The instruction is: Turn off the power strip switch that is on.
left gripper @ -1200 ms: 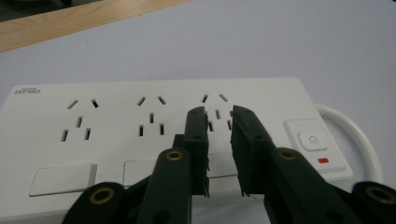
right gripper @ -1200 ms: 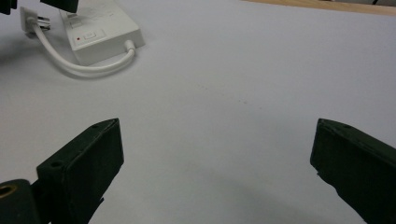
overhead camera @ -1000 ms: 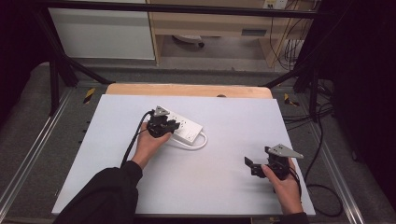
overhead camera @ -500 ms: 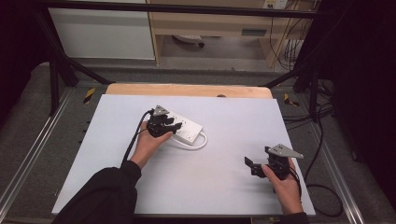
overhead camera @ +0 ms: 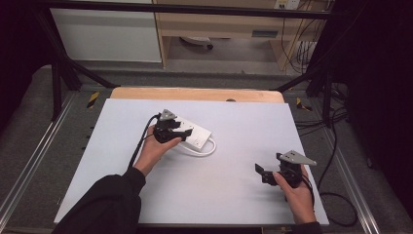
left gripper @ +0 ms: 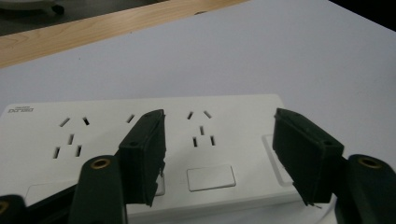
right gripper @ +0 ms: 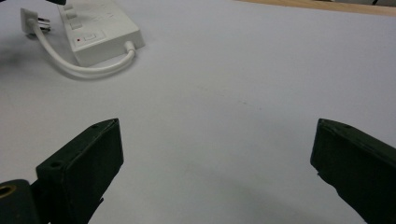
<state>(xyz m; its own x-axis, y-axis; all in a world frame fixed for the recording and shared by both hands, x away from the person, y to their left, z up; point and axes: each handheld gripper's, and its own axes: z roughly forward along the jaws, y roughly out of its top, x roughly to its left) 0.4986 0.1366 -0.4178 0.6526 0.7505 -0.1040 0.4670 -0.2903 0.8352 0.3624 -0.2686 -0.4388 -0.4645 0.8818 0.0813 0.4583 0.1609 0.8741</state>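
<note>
power strip (overhead camera: pixel 195 136) unmoved | left tool (overhead camera: pixel 181 134) still over it, open

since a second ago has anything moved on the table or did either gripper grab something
Nothing visibly changed. The left gripper still sits over the white power strip with its jaws open, one above the strip's face and one past its end, gripping nothing. The right gripper stays open above the bare white table, and the strip's cord lies in the same loop.

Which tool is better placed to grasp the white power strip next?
Left. The left tool hangs open right over the white rectangular plastic power strip. The right tool is open over bare white table, well apart from it.
</note>
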